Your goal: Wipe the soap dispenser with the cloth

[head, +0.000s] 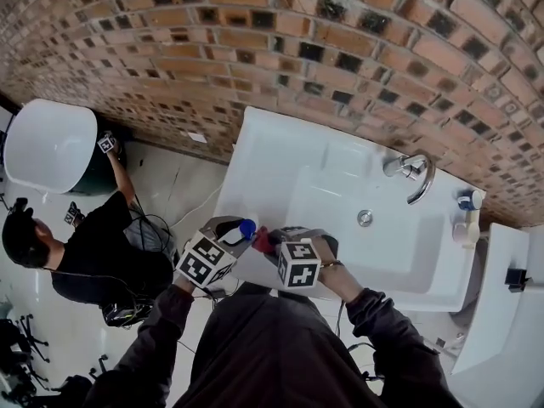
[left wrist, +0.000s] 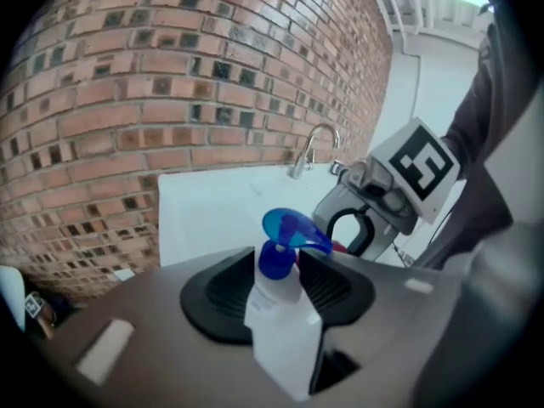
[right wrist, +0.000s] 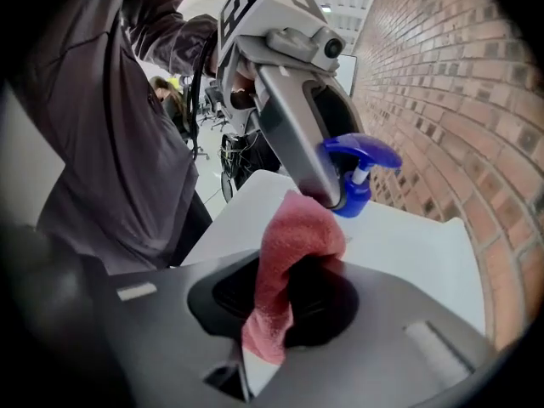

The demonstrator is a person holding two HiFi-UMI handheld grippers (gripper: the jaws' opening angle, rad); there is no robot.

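Soap dispenser [head: 246,227] body hidden behind left gripper [left wrist: 276,266] in head view, cloth [right wrist: 293,245] lower end lost between right gripper [right wrist: 293,294] jaws, items [head: 466,219] at sink [head: 255,151] far right too small to tell

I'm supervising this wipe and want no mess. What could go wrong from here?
1. The left gripper holds the soap dispenser between its jaws near its top only; a firm wipe might twist it loose over the sink.
2. The cloth in the right gripper sits close to the blue pump head; pushing on it could squirt soap.
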